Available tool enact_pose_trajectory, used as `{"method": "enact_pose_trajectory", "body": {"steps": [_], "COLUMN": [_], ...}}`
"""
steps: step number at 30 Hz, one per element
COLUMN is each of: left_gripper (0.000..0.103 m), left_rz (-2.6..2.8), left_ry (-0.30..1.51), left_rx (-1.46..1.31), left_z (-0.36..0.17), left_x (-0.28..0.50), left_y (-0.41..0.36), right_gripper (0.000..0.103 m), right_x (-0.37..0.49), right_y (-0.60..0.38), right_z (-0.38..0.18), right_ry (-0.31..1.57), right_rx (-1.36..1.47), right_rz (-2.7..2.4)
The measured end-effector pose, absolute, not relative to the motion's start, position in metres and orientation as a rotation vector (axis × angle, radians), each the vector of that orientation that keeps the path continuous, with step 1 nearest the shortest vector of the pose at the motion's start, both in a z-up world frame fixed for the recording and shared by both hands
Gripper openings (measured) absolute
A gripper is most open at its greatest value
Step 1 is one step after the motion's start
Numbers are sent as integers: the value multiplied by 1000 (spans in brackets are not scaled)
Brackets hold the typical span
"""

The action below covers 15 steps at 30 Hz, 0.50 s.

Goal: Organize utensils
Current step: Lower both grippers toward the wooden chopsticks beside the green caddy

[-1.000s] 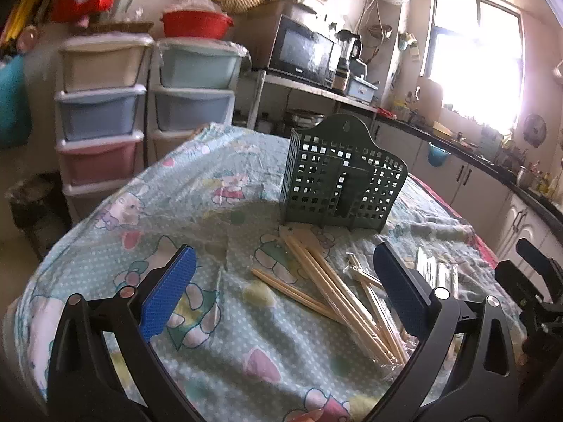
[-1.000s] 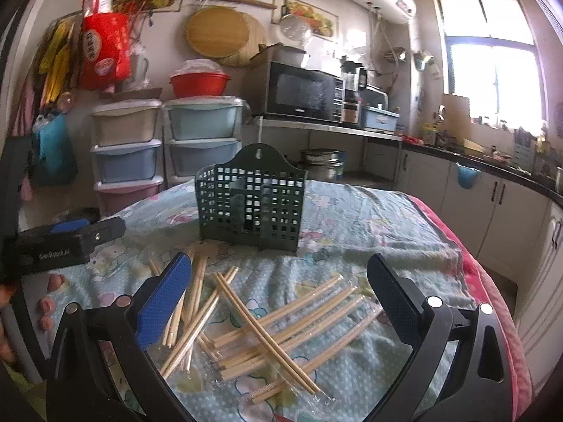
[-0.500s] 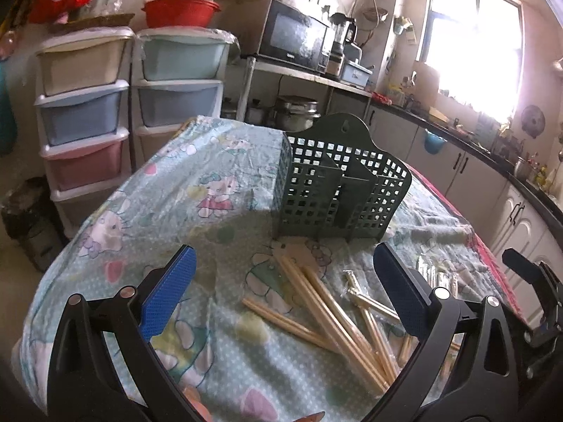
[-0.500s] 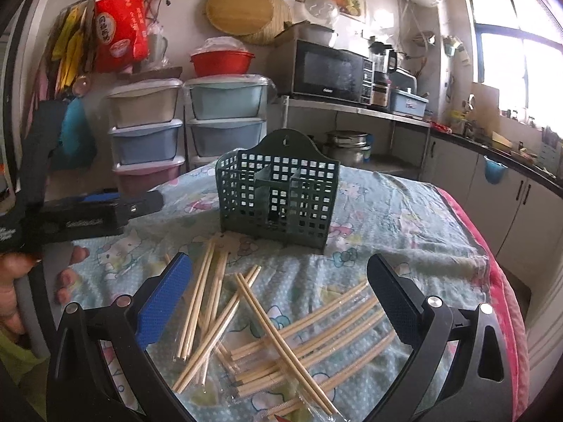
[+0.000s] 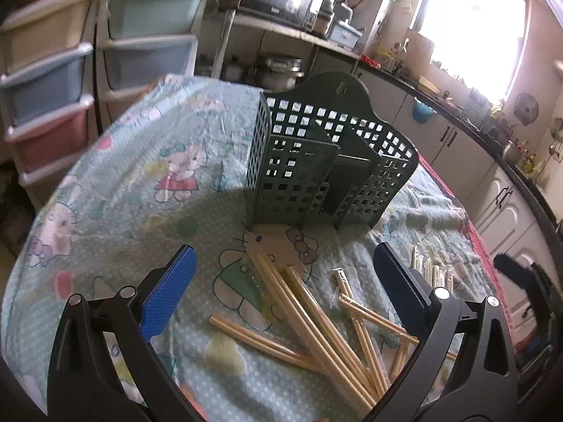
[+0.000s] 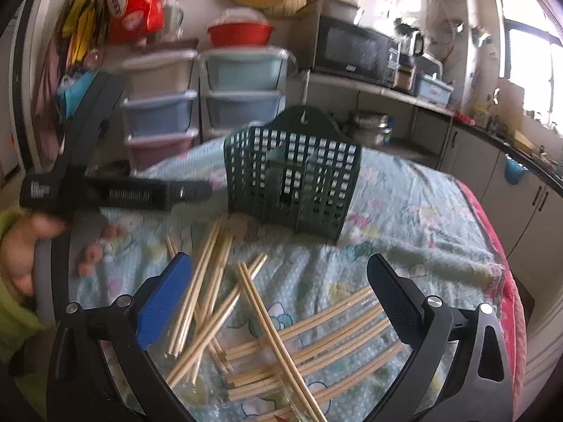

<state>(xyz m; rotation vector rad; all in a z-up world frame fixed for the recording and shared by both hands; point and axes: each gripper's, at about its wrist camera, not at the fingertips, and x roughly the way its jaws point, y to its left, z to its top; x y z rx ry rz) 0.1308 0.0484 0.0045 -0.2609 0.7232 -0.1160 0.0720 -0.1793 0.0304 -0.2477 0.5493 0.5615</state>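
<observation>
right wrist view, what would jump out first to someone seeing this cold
The scatter of wooden chopsticks lying crisscrossed on the cartoon-print tablecloth, right between the open right gripper fingers. Behind them stands an empty dark green utensil holder, upright mid-table. At the left edge, the left gripper reaches in, blurred.

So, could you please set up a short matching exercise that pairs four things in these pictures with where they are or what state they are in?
Things:
1. green utensil caddy
2. bamboo chopsticks
3. left gripper
4. red basin

Places or states:
A. lying scattered on the tablecloth
B. open, holding nothing
C. on top of the plastic drawer unit
D. standing upright on the table, no chopsticks visible in it

Pairs: 1-D, 2-A, 3-B, 4-C
</observation>
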Motion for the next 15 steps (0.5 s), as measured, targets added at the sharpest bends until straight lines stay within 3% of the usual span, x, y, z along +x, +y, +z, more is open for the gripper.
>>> {"method": "enact_pose_trajectory", "body": {"steps": [2,5,9,15], "left_gripper": [92,88,73,54], "left_rz": [-128,-139,-152,-150], "left_ry": [748,790,862,953], "left_rx": [-270,-270,-304,-308], "left_z": [3,0,-12,-34], "left_x": [139,151,164,178], "left_y": [50,52,54,52], "right_gripper": [97,88,73,61], "right_x": [79,88,98,108], "right_y": [-178,-174,-167,-160], "right_z": [26,17,5,-7], "right_ry": [591,661,729,770], "right_rx": [-254,-266,-293,-347], "right_rz": [578,615,637,650]}}
